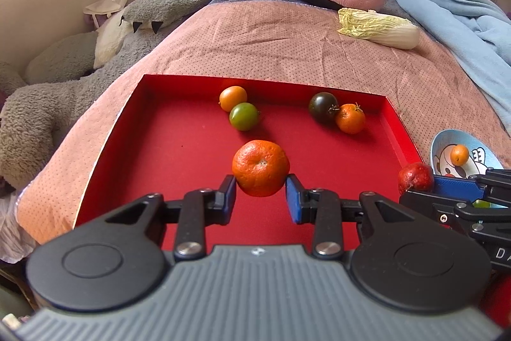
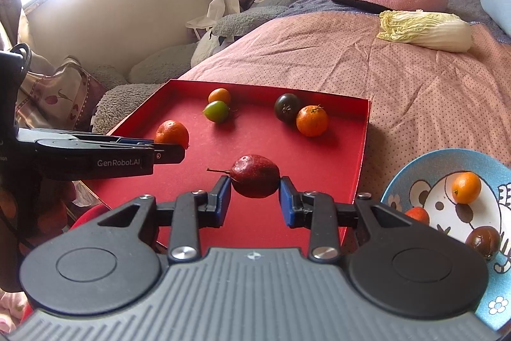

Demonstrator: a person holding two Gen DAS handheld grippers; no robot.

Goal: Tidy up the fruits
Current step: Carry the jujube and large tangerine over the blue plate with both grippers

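Now left claw pinches mandarin, right claw red pear; tomatoes beyond.

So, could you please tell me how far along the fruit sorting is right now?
Done: three small fruits lie in the blue cartoon-print plate. In hand: the left tongs grip a large orange mandarin; the right tongs grip a dark red pear-shaped fruit. Left: four small round fruits in the red cardboard tray.
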